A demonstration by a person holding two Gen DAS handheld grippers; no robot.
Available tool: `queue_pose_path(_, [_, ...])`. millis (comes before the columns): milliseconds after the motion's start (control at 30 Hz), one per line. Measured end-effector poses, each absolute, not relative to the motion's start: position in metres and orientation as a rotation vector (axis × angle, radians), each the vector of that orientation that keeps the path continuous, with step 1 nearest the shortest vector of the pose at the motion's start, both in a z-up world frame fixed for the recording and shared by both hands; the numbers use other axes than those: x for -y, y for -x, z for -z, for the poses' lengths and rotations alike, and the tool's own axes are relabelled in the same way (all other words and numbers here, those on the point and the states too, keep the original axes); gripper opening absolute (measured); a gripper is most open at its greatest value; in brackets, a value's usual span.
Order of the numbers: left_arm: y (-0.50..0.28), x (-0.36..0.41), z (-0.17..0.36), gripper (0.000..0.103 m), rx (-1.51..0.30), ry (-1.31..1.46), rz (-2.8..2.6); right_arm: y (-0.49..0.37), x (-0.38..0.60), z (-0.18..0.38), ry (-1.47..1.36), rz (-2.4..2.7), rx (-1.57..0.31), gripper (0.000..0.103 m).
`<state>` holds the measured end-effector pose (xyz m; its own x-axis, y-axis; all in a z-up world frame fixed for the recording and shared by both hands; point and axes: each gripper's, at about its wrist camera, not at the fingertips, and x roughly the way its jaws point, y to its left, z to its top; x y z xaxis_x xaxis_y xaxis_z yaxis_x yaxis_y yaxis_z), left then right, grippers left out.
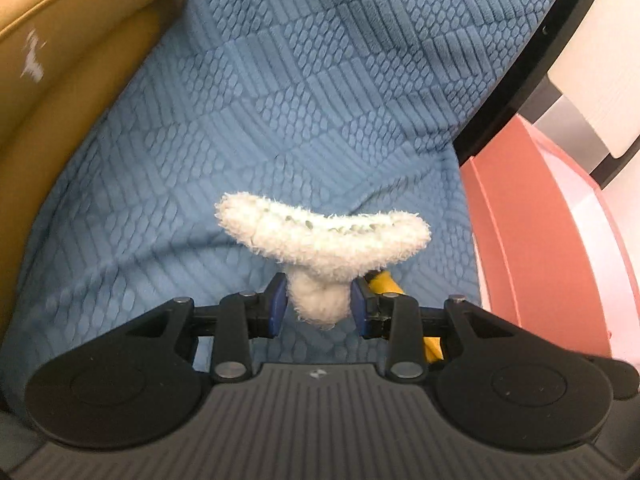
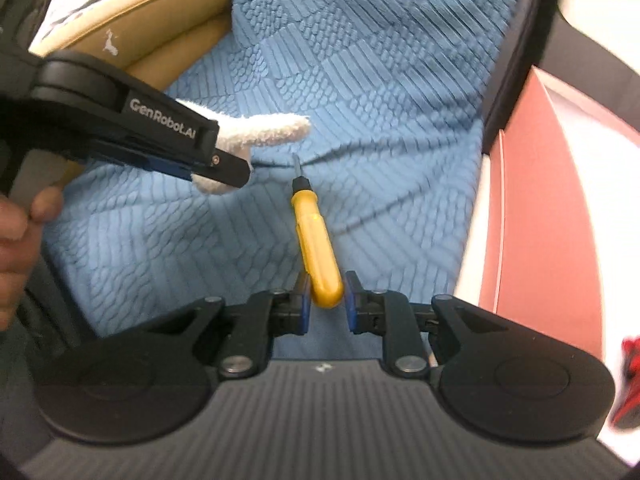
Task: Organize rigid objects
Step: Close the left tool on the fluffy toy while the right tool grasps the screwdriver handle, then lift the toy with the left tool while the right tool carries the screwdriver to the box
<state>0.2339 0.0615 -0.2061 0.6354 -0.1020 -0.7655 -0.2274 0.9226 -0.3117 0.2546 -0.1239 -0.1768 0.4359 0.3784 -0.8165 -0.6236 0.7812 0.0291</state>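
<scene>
- Your left gripper (image 1: 319, 303) is clenched on a white fluffy plush piece with a wide curved top (image 1: 324, 236) — its blue pads (image 1: 280, 300) squeeze the narrow stem, and the broad part spreads out just ahead of the fingertips.
- Your right gripper (image 2: 327, 300) is grasping a yellow plastic-handled screwdriver (image 2: 318, 240) by the rounded butt of the handle; the short metal tip points away from the gripper, forward along the fingers.
- In the right wrist view, the left gripper comes in from the left side, ahead of the screwdriver, and the plush piece is near the tip but apart from it.
- Under both grippers lies a blue textured quilted cover (image 1: 280, 100).
- Ahead and to the left of the grippers is a tan leather cushion (image 1: 60, 60) — to the right, a salmon-pink box (image 1: 532, 240).
- Your hand (image 2: 16, 240) shows at the left edge of the right wrist view.
</scene>
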Motion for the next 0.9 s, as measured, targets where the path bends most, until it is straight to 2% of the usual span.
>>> queue_pose_path(300, [-0.236,-0.065,0.214,0.039,-0.899,0.412,-0.109,-0.255,0.128,0.179,0.219,-0.639,-0.958,0.022])
queue_pose_path(333, [-0.236,-0.066,0.215,0.039,-0.899,0.417,-0.111,-0.258,0.126,0.179,0.212,-0.647,-0.956,0.024])
queue_pose_path(367, [-0.236,-0.067,0.215,0.039,-0.899,0.42,-0.112,-0.261,0.125,0.179,0.208,-0.653,-0.953,0.032])
queue_pose_path(433, [-0.237,-0.069,0.216,0.039,-0.896,0.426,-0.12,-0.268,0.12,0.181,0.21,-0.653,-0.949,0.039])
queue_pose_path(833, [-0.24,-0.079,0.218,0.039,-0.886,0.437,-0.132,-0.291,0.093,0.203,0.205,-0.638,-0.956,0.037])
queue_pose_path(900, [-0.24,-0.08,0.216,0.039,-0.882,0.439,-0.131,-0.29,0.089,0.203,0.225,-0.635,-0.946,0.023])
